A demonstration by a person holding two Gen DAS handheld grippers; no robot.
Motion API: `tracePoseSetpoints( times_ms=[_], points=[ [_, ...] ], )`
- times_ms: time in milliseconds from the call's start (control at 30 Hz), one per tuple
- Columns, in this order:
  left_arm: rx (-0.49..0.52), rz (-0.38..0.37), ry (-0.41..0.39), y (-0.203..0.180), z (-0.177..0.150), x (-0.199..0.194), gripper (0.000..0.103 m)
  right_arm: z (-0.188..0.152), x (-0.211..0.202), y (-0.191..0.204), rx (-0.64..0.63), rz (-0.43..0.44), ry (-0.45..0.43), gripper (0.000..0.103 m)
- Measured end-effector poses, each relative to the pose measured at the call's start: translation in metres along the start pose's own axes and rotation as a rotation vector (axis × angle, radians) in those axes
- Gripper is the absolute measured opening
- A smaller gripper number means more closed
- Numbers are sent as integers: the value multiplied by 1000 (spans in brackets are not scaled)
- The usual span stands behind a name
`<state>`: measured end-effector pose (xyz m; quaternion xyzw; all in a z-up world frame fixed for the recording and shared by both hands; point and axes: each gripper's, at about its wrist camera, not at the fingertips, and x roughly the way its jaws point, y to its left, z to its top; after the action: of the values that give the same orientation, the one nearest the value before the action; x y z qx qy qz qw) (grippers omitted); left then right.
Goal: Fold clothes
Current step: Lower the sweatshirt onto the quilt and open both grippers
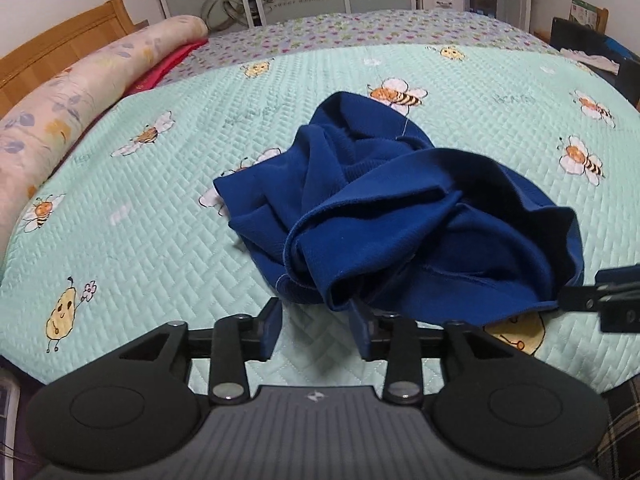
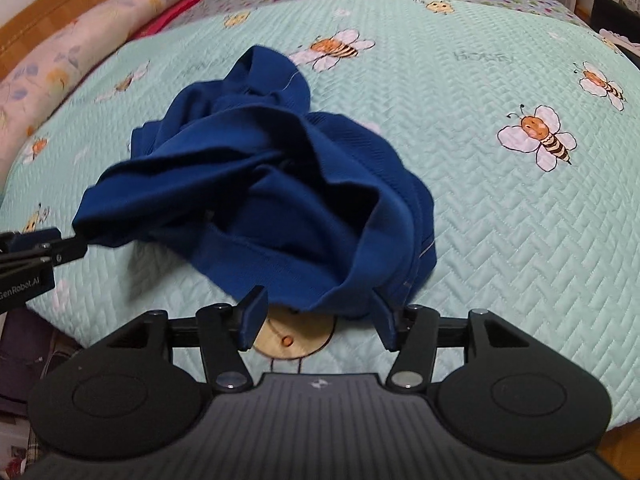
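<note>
Start of fold: garment [image 1: 400,216] bunched mid-frame on quilt [image 1: 140,220]; left gripper [image 1: 316,328], right gripper [image 2: 316,316] both agape, empty; next, pinch hem, spread flat

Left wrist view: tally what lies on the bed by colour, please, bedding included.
Blue: 1, crumpled garment
Mint green: 1, quilted bee-print cover
Pale floral: 1, long bolster
Red: 1, flat item beside the bolster
Total: 4
</note>
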<state>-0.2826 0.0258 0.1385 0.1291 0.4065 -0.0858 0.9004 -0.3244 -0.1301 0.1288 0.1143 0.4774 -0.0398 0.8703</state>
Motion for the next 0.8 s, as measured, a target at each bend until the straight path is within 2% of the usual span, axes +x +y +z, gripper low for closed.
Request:
tracePoseSetpoints(
  times_ms=[100,167,333,600,800],
  points=[
    [-24,7,21,1,1,-8,55,1,-6,5,6,-1,4,67],
    [-35,11,31,2,2,-13,55,0,-10,7,5,-4,-6,72],
    [-63,14,53,6,3,-20,69,-2,-15,7,9,-19,-16,73],
    [-76,33,119,7,5,-9,69,7,-8,-6,39,-16,-24,74],
    [-121,22,188,15,15,5,69,30,-1,-8,26,-2,-55,74]
  ],
)
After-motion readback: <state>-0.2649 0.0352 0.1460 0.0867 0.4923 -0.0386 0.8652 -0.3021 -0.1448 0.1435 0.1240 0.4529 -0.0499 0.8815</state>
